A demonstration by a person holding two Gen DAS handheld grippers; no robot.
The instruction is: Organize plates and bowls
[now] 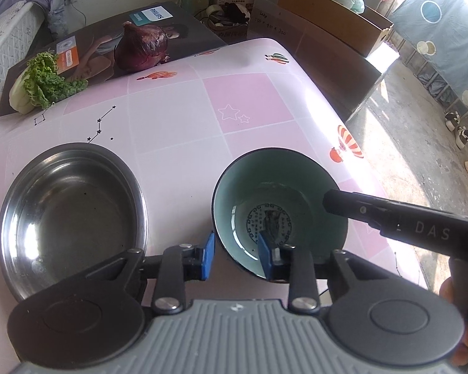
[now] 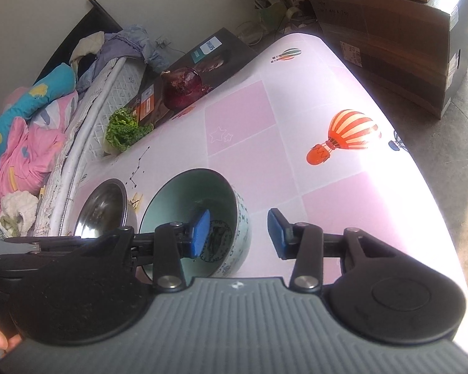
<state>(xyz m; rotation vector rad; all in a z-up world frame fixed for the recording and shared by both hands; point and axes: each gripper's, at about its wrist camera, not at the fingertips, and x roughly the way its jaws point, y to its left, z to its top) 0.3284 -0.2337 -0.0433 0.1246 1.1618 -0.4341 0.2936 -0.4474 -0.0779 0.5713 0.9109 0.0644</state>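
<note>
A teal-lined ceramic bowl (image 1: 296, 187) (image 2: 177, 199) with a patterned outside stands on the pink tablecloth (image 1: 249, 103). A steel bowl (image 1: 71, 218) (image 2: 103, 205) sits just to its left. My left gripper (image 1: 237, 257) straddles the ceramic bowl's near-left rim, one blue pad outside and one inside. A strip of teal wall shows between them. My right gripper (image 2: 238, 233) straddles the bowl's right wall, with its left pad inside and a clear gap to the outer pad. One of its fingers (image 1: 337, 201) reaches over the right rim.
A red cabbage (image 1: 142, 46) and a leafy green (image 1: 43, 84) lie on a flat printed box (image 1: 171, 28) at the table's far left. Cardboard boxes (image 1: 327, 21) stand beyond the far edge. The table's right edge (image 2: 421, 171) drops to the floor. Bedding (image 2: 31, 124) lies to the left.
</note>
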